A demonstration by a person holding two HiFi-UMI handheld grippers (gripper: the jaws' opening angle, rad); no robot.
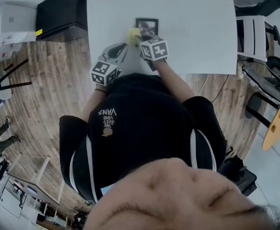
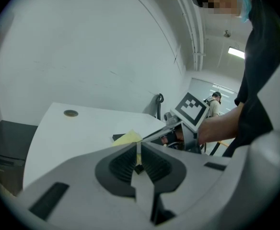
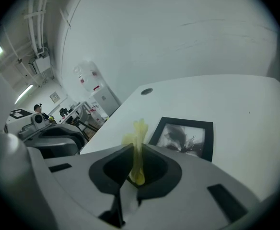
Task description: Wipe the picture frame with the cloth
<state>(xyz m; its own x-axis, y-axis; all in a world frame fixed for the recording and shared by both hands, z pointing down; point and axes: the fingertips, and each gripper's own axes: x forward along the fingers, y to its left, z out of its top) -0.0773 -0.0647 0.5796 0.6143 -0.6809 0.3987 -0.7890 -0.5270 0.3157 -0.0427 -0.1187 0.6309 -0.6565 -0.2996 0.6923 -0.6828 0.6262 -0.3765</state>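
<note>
The right gripper (image 3: 136,150) has its jaws clenched on the yellow cloth (image 3: 140,130). The cloth is pinched into an upright fold that rises just above the jaw tips. The picture frame (image 3: 185,137) lies flat on the white surface (image 3: 236,104), just ahead of these jaws and a little to their right. It has a black border around a dark, greyish picture. The cloth hangs beside the frame's near left corner, and the views do not settle whether the two touch. Farther ahead of the jaws, a small round grommet (image 3: 146,91) sits in the surface.

The left gripper (image 2: 139,147) has its jaws pressed together, and nothing can be made out gripped between them. Beyond their tips lie the yellow cloth and a dark corner of the frame. The right gripper reaches in from the right side of the left jaws.

In the head view both grippers sit over the near edge of the surface, the left one just behind and beside the right. A black cabinet (image 1: 61,13) stands on the wooden floor (image 1: 49,90) to the left of the surface.
</note>
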